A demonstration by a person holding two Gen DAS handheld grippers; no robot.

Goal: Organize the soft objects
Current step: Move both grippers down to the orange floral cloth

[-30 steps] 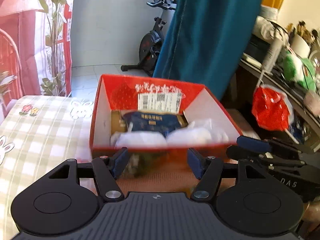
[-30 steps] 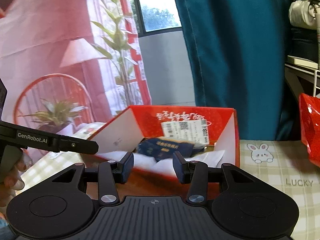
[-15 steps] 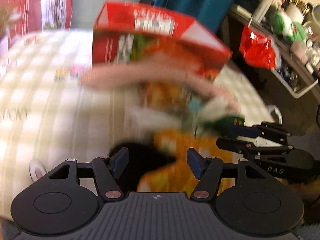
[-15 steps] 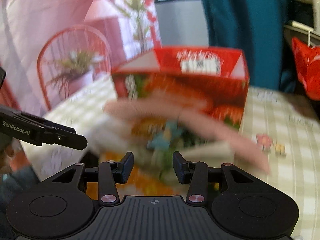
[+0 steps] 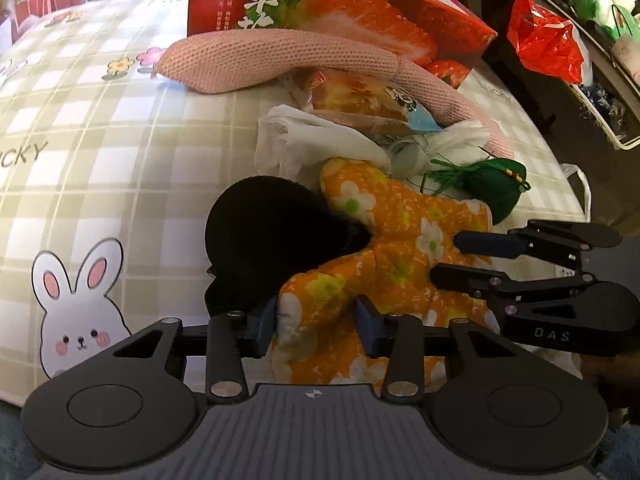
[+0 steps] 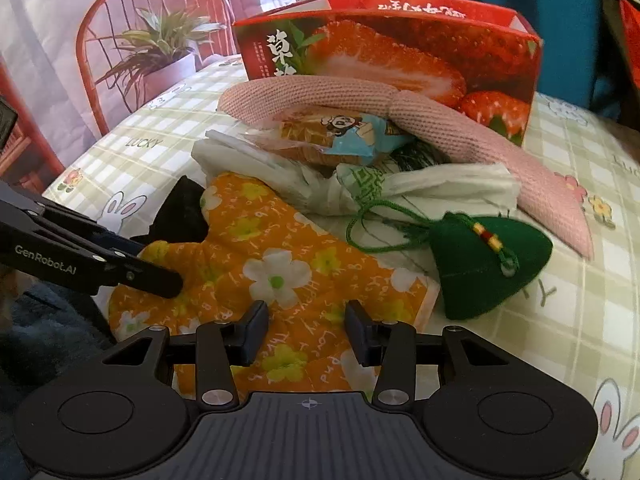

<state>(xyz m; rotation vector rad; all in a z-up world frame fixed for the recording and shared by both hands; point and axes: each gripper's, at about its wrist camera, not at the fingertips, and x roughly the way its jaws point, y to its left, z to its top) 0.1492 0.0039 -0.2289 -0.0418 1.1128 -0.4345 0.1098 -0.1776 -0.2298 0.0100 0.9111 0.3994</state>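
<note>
A: What is seen nearest to the cameras?

B: The left gripper (image 5: 316, 322) is seen with its fingers (image 5: 262, 324) spread apart, and a fold of the orange flowered cloth (image 5: 400, 248) lies between them. Whether the cloth is touched by the pads cannot be told. The right gripper (image 6: 307, 330) is also held released, just above the same cloth (image 6: 280, 264), and nothing is grasped by it.

A: Is each gripper seen by the other camera?

B: Yes. In the left wrist view the right gripper (image 5: 460, 258) is found at the right edge of the cloth. In the right wrist view the left gripper (image 6: 160, 278) is placed on the left part of the cloth.

A: What is placed behind the cloth?

B: A black fuzzy item (image 5: 264, 236) is partly covered by the cloth on the left. A green pouch (image 6: 492, 264) with a cord is laid on the right, just beside the cloth. Behind them white plastic bags (image 6: 304, 184) are bunched, and a snack packet (image 6: 344, 138) rests on top of them. A long pink knitted piece (image 6: 320, 96) is curved around the back of the pile.

A: And farthest?

B: A red strawberry box (image 6: 400, 44) is stood behind the pile, touched by the pink piece. Everything is carried by a surface with a checked cover (image 5: 100, 140) printed with rabbits.
</note>
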